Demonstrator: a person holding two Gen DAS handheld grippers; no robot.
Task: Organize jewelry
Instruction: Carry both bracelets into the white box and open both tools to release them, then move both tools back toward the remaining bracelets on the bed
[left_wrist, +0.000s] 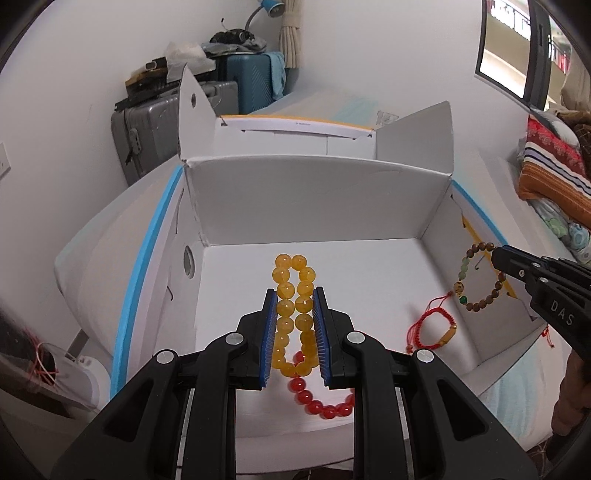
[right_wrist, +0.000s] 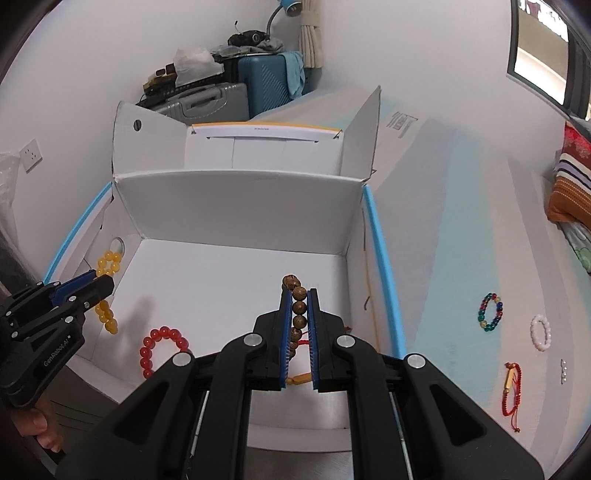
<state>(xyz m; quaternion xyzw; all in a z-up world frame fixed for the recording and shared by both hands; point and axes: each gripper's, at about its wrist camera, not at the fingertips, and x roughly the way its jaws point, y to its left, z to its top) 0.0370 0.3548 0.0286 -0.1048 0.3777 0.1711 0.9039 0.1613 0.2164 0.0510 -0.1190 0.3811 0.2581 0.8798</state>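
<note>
Hanging over the open white cardboard box (left_wrist: 325, 206), both grippers carry bracelets. The left gripper (left_wrist: 294, 295) has its blue pads pressed narrowly on the yellow bead bracelet (left_wrist: 293, 291), whose loop is squeezed flat between them and pokes out past the tips. The right gripper (right_wrist: 299, 295) is nearly closed on the brown wooden bead bracelet (right_wrist: 297, 306); in the left wrist view that loop dangles from its tip near the box's right wall. On the box floor lie a red bead bracelet (right_wrist: 160, 347) toward the near left corner and a red cord bracelet (left_wrist: 430, 328) near the right wall. Outside the box's right wall, on the pale surface (right_wrist: 461, 221), rest a multicoloured bead bracelet (right_wrist: 490, 312), a white bead bracelet (right_wrist: 540, 332) and another red cord bracelet (right_wrist: 512, 391), well apart from one another.
</note>
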